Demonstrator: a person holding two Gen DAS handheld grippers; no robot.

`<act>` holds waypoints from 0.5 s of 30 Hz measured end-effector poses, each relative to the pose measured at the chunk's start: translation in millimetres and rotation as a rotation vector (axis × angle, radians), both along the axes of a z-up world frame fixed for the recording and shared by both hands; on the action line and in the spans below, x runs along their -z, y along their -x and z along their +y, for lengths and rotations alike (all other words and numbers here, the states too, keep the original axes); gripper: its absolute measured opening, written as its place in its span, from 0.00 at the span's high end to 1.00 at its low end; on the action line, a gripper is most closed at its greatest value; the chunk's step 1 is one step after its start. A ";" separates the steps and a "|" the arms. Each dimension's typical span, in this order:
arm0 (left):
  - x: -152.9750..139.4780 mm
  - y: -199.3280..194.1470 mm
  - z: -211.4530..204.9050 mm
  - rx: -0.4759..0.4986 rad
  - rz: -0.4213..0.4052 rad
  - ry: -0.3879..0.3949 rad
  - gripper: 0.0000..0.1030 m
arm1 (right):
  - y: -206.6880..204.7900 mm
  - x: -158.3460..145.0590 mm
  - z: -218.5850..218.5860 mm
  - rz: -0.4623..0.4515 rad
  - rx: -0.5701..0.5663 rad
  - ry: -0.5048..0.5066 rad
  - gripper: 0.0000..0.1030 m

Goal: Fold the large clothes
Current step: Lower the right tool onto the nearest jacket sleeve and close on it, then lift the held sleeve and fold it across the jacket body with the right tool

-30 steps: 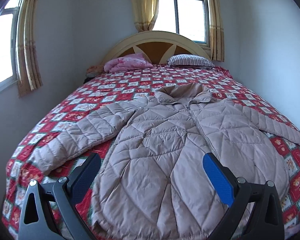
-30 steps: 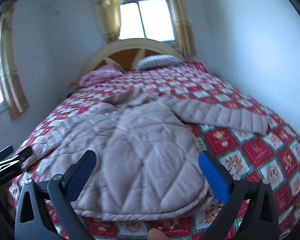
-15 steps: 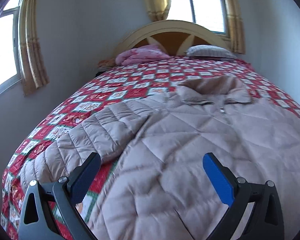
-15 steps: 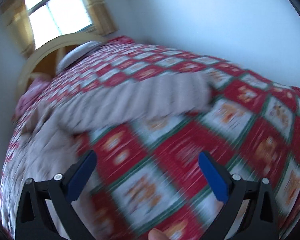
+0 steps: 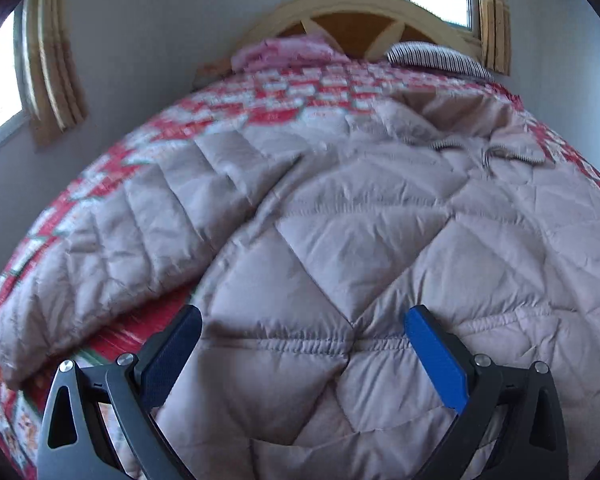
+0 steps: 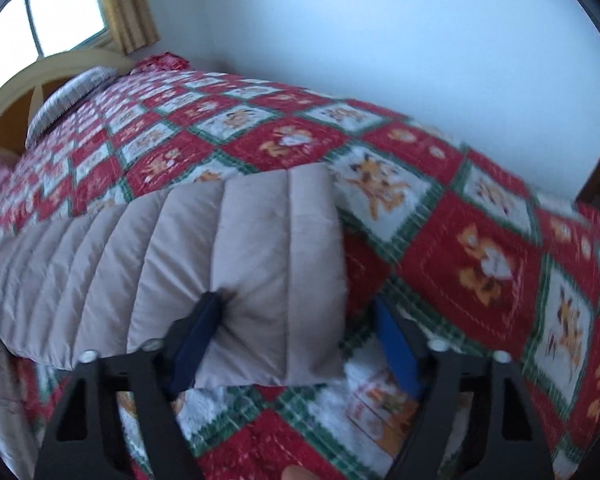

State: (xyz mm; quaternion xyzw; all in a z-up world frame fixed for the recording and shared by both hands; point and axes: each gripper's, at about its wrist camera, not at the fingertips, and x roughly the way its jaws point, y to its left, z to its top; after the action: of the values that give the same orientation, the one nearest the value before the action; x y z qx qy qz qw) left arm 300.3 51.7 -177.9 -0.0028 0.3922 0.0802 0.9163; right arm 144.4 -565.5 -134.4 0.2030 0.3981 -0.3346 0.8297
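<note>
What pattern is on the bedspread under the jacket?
Red and white squares with green borders and orange cartoon figures on the bedspread, clearest in the right wrist view.

Home bedroom — bed [image 5: 284, 92] with patchwork quilt [image 6: 480, 248], arched headboard [image 5: 364, 12], pillows [image 5: 436, 56], curtained windows [image 5: 56, 68], plain walls.

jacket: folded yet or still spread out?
Spread out. The jacket lies flat on the bed, one sleeve stretched sideways, its cuff between the right gripper fingers. No fold visible.

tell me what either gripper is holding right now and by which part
Nothing is held. The right gripper straddles the jacket's sleeve cuff, jaws open; the left gripper is open over the jacket body.
</note>
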 end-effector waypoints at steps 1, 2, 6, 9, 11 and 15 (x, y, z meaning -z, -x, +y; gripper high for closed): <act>4.4 -2.1 -0.4 0.007 0.024 0.007 0.01 | -3.7 -1.4 3.6 0.004 -0.033 0.024 0.47; 6.7 -3.7 -1.1 0.015 0.038 0.010 0.01 | -6.9 -2.4 5.7 0.012 -0.053 0.040 0.58; 7.9 0.0 -2.9 0.019 0.031 0.011 0.01 | -23.9 -6.7 13.5 0.055 -0.127 0.084 0.82; 8.1 1.6 -2.1 0.017 0.026 0.017 0.01 | -29.6 -13.6 11.0 0.037 -0.124 0.089 0.85; 8.2 2.1 -2.8 0.017 0.024 0.015 0.01 | -32.9 -23.7 9.3 0.014 -0.120 0.098 0.86; 7.4 3.0 -1.9 0.016 0.022 0.017 0.01 | -39.5 -61.6 16.5 -0.039 -0.137 0.161 0.86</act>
State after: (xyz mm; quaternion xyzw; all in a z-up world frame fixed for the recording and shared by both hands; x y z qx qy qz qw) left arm 297.3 49.8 -185.3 -0.0066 0.4032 0.0697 0.9124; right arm 183.9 -549.0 -72.8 0.1143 0.3667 -0.3042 0.8717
